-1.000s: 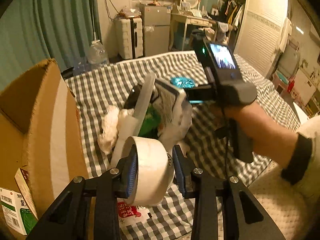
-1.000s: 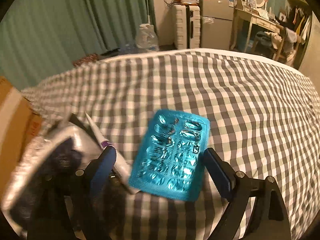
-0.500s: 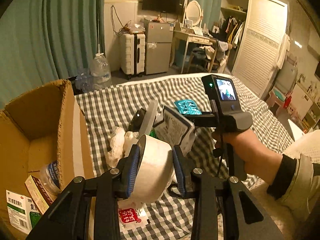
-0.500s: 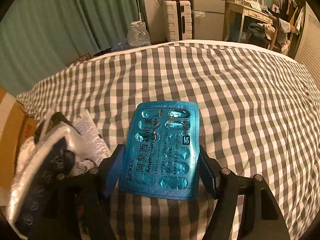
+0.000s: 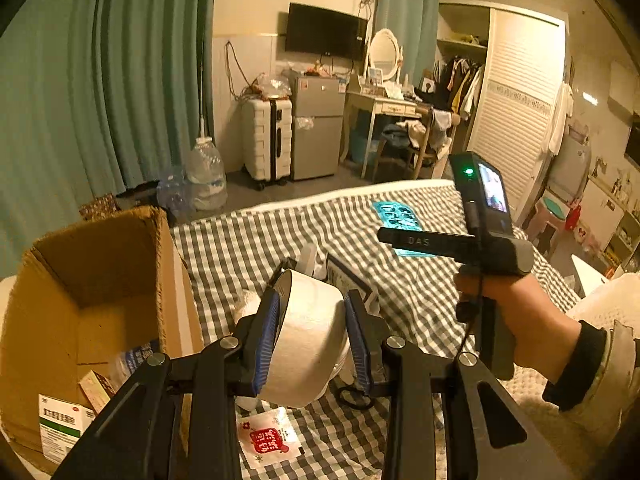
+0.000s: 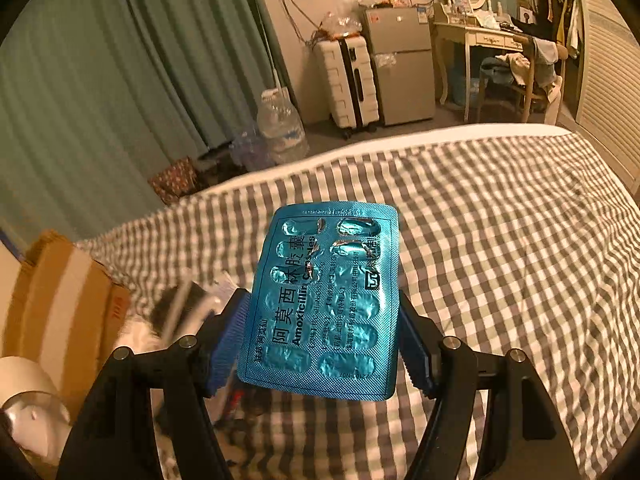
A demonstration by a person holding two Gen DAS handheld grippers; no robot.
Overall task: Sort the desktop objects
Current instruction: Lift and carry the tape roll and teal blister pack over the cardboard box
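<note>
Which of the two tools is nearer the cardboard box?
The left. The left tool, gripping the tape roll, hangs right beside the cardboard box; the right tool, holding the blue pill pack, is farther out over the checked bed.

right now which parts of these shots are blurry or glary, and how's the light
Left wrist view: warm, dim yellow light, strong fisheye bending of the curtains, tape roll and cardboard box fairly sharp. Right wrist view: same cast, blister pack sharp with foil glare, clutter at lower left smeared by motion blur.
</note>
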